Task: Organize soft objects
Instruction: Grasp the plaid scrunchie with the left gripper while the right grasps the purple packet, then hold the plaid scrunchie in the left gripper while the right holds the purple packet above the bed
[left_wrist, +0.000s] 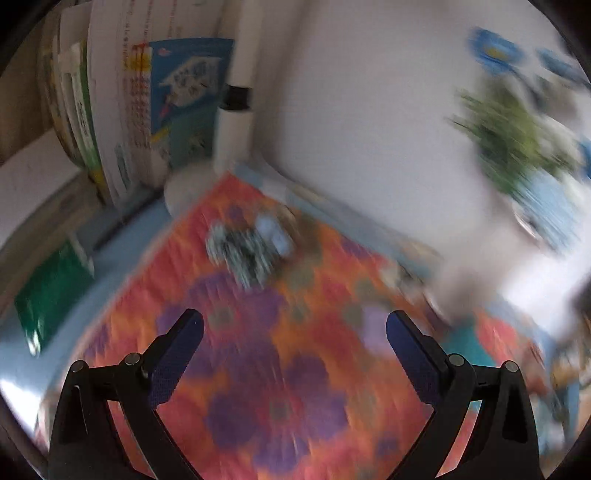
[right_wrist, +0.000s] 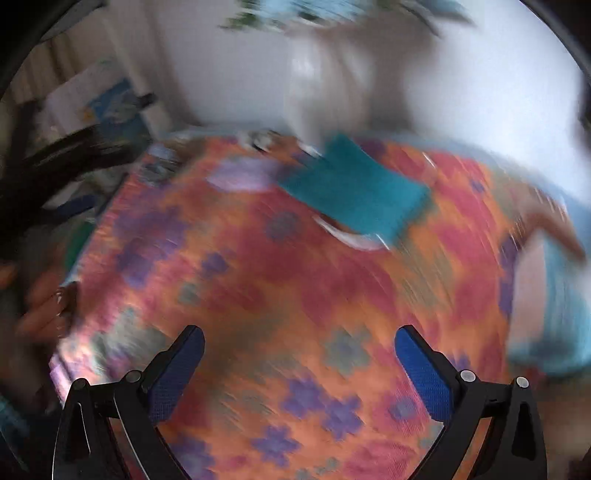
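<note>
fingers spread wide on my left gripper (left_wrist: 294, 328) and right gripper (right_wrist: 299, 343), both empty above the floral cloth (right_wrist: 258, 280). teal cloth (right_wrist: 354, 192) lies folded at its far side; everything blurred.

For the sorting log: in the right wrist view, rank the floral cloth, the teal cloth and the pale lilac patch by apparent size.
1. floral cloth, fills most of the view
2. teal cloth
3. pale lilac patch, blurred, so its edges are unsure

Right gripper (right_wrist: 299, 354) jaws spread, empty, above floral cloth (right_wrist: 280, 280); teal cloth (right_wrist: 354, 188) beyond.
</note>
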